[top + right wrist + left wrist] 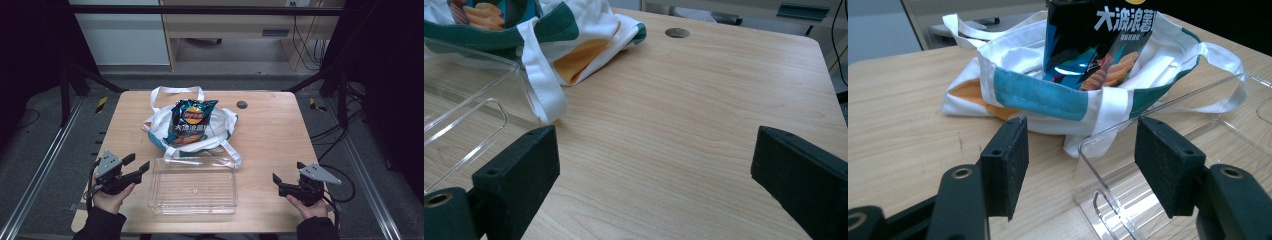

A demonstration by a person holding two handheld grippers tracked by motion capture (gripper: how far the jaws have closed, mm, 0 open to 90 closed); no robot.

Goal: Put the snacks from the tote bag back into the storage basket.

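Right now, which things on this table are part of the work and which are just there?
Part of the work:
chip bag, standing in the cloth bag
cloth bag, white with teal trim
clear tray, in front of the bag and holding nothing
left gripper and right gripper, both open, one either side of the tray

Just there:
round plug in the tabletop
cables on the floor

Glossy crinkled foil chip bag (190, 121) at twelve o'clock, soft matt cloth tote (220, 131) around it, clear smooth plastic tray (194, 186) dead centre, pale smooth wood-grain table (270, 135), matt black foam pads (1007, 162)
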